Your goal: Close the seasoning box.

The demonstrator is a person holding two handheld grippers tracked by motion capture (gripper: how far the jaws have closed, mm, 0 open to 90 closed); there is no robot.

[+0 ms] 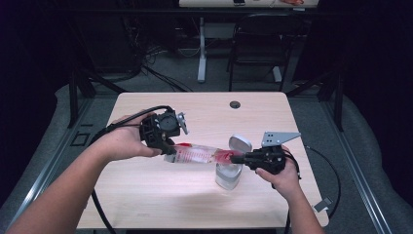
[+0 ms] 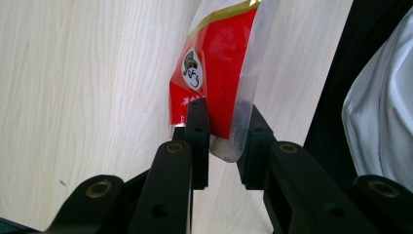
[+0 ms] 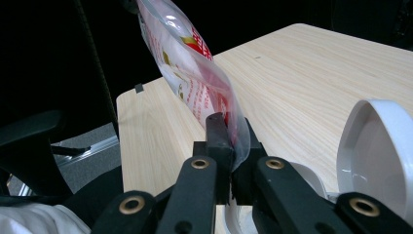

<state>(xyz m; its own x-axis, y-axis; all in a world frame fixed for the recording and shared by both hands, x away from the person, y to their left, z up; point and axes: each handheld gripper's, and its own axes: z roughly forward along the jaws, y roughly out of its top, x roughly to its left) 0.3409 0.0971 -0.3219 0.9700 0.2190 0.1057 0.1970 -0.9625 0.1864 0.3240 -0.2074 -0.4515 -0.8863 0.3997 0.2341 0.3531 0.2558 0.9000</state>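
Observation:
A clear packet (image 1: 197,154) with red print hangs stretched level above the wooden table (image 1: 146,200), between my two grippers. My left gripper (image 1: 169,147) is shut on its left end; in the left gripper view the jaws (image 2: 225,131) pinch the packet (image 2: 214,68) at its sealed edge. The right gripper (image 1: 237,158) is shut on the other end, and its own view shows the jaws (image 3: 233,141) clamped tight on the packet (image 3: 195,78). Just below that end stands a white container (image 1: 228,176) with its flip lid (image 1: 239,144) raised; the same lid (image 3: 375,151) sits beside the right jaws.
A round cable hole (image 1: 235,104) lies near the table's far edge. Behind the table are a dark chair (image 1: 258,44) and a white desk leg (image 1: 201,48) on the grey floor. Black cables trail from both grippers off the near side.

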